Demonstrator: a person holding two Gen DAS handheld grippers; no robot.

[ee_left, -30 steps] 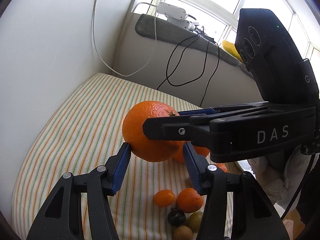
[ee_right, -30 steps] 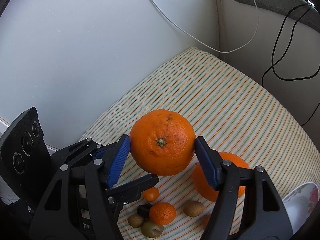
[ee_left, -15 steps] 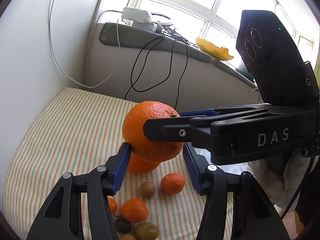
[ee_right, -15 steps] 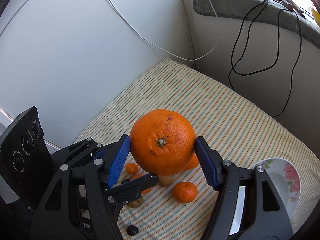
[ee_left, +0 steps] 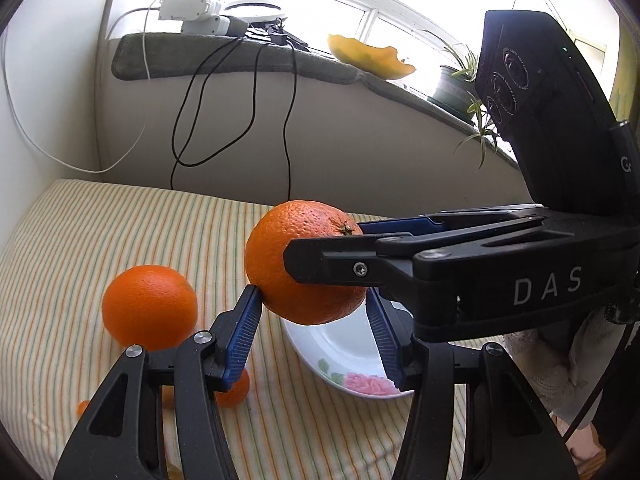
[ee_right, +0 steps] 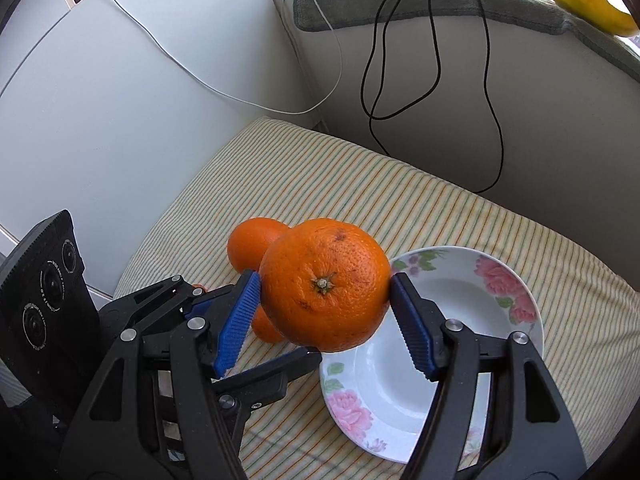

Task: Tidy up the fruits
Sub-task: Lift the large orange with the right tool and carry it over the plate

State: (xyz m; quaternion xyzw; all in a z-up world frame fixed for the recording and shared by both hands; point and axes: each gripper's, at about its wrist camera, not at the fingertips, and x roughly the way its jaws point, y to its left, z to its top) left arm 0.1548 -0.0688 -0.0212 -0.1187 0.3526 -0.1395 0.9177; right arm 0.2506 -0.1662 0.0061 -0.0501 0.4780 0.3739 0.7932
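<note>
While the right gripper (ee_right: pixel 324 280) pressed its blue pads (ee_right: pixel 240 316) against both sides of the large orange (ee_right: pixel 324 284), the fruit hung in the air with its stem end turned toward the right wrist camera. It sat over the left edge of the flowered plate (ee_right: pixel 440 360), clear of the striped cloth (ee_right: pixel 360 184) below.

From the left wrist view, the left gripper (ee_left: pixel 312 298) met the same fruit low down: its left pad (ee_left: pixel 244 332) touched the peel, and the right pad reached the lower right edge, so it looked closed on the large orange too, though the right gripper's black finger hid part of that contact. The right gripper (ee_left: pixel 324 240) came in from the right side with one finger in front of the fruit and one behind.

A second orange (ee_left: pixel 150 306) lay on the cloth, left of the plate (ee_left: pixel 340 344) and apart from it. A small mandarin (ee_left: pixel 236 394) lay nearer, partly hidden behind the left gripper's finger. Black cables (ee_right: pixel 436 60) hung from the grey-covered sill (ee_right: pixel 400 8) down the wall behind the cloth, and a potted plant (ee_left: pixel 456 84) stood further along the sill
</note>
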